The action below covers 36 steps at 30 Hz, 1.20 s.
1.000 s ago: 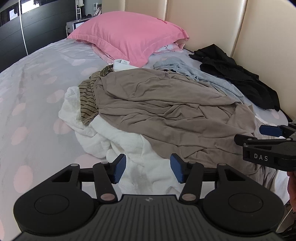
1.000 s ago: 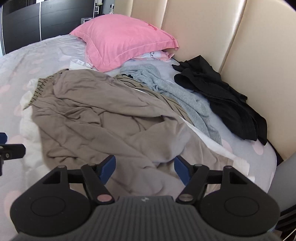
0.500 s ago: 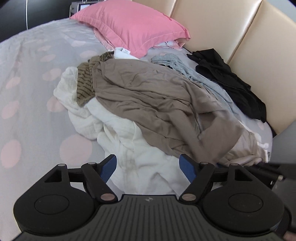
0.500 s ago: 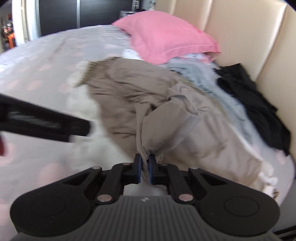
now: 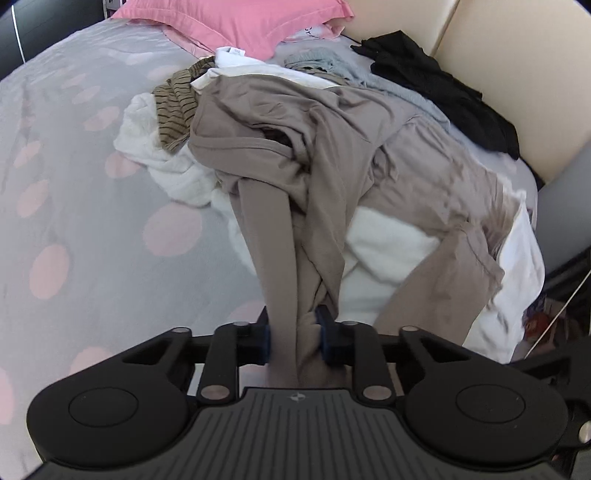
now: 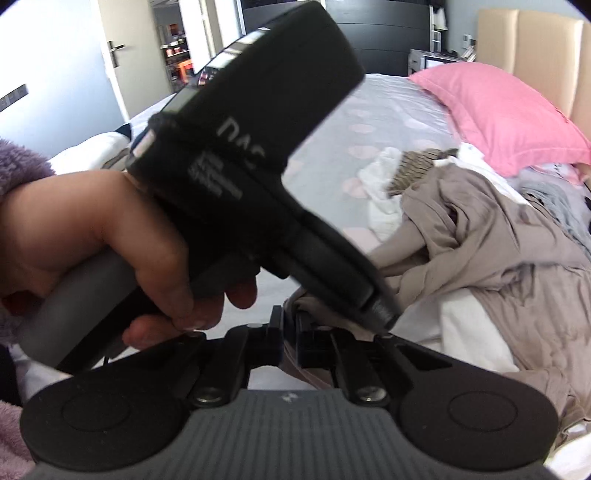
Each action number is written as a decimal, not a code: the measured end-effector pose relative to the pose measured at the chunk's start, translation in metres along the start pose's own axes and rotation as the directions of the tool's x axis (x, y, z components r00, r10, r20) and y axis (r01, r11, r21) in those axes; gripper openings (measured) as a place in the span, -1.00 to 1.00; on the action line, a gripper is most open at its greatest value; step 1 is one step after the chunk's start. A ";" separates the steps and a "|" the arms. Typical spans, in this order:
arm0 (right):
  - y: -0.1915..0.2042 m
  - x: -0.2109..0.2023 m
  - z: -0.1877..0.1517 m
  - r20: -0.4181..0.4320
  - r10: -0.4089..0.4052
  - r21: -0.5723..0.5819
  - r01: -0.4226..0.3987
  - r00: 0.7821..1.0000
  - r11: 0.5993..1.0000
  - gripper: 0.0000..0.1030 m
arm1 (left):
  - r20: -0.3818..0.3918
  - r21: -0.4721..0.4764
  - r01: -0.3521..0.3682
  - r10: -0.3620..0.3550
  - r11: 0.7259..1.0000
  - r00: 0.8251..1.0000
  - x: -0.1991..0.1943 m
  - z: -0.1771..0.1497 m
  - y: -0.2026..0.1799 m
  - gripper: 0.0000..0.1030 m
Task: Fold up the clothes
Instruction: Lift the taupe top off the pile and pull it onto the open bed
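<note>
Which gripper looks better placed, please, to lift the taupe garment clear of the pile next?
Left, probably. The left gripper is shut on a long taut bunch of the taupe garment, in clear view. The right gripper pinches only a small fold, crowded by the left one.

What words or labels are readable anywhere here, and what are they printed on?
"DAS", its last letter partly cut off: white letters on the black body of the left gripper.
Smaller white print just below it: too blurred to read.
Dark lettering on the white pillow behind the pink pillow: too small to read.
</note>
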State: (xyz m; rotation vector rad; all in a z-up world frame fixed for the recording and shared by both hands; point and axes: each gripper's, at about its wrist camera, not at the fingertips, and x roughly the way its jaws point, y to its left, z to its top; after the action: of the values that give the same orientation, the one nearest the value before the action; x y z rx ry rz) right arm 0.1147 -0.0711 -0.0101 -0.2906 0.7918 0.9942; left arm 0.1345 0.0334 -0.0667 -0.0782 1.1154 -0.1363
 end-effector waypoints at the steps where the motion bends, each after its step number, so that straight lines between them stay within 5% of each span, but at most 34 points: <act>1: 0.006 0.000 -0.001 -0.005 0.014 -0.010 -0.014 1.000 1.000 -0.87 | 0.003 -0.002 -0.009 0.009 1.000 1.000 -0.005 -0.007 0.004 -0.73; 5: 0.032 -0.002 -0.004 -0.007 0.067 -0.062 -0.067 0.998 0.996 -0.82 | 0.046 -0.007 -0.097 0.098 0.995 0.994 -0.035 -0.039 0.022 -0.77; 7: 0.043 -0.005 -0.005 -0.016 0.115 -0.071 -0.116 0.993 0.991 -0.56 | 0.068 -0.007 -0.154 0.154 0.988 0.986 -0.050 -0.057 0.033 -0.78; 9: 0.053 -0.009 -0.009 -0.013 0.115 -0.096 -0.116 0.993 0.989 -0.06 | 0.070 -0.028 -0.189 0.191 0.982 0.979 -0.064 -0.075 0.046 -0.78; 16: 0.079 -0.005 -0.019 -0.007 -0.035 -0.175 0.033 0.999 0.984 -0.05 | 0.022 -0.124 -0.285 0.290 0.950 0.957 -0.110 -0.149 0.096 -0.78; 20: 0.093 0.002 -0.019 -0.035 -0.059 -0.233 0.049 0.998 0.971 -0.04 | -0.009 -0.192 -0.329 0.333 0.925 0.943 -0.135 -0.188 0.121 -0.78; 27: 0.147 0.050 -0.005 -0.084 -0.069 -0.383 0.032 0.994 0.923 0.10 | -0.019 -0.317 -0.472 0.491 0.823 0.871 -0.208 -0.249 0.169 -0.78; 32: 0.190 0.069 -0.001 -0.135 0.015 -0.420 -0.071 0.991 0.905 0.11 | -0.040 -0.415 -0.524 0.560 0.744 0.828 -0.255 -0.292 0.198 -0.78; 36: 0.227 0.082 -0.011 -0.158 0.082 -0.391 -0.138 0.984 0.910 0.17 | -0.047 -0.482 -0.514 0.565 0.710 0.824 -0.271 -0.316 0.211 -0.78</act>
State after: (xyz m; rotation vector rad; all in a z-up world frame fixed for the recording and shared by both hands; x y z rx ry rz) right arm -0.0556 0.0967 -0.0471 -0.6822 0.7300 1.2538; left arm -0.2517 0.2842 0.0084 -0.1915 1.0035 0.6787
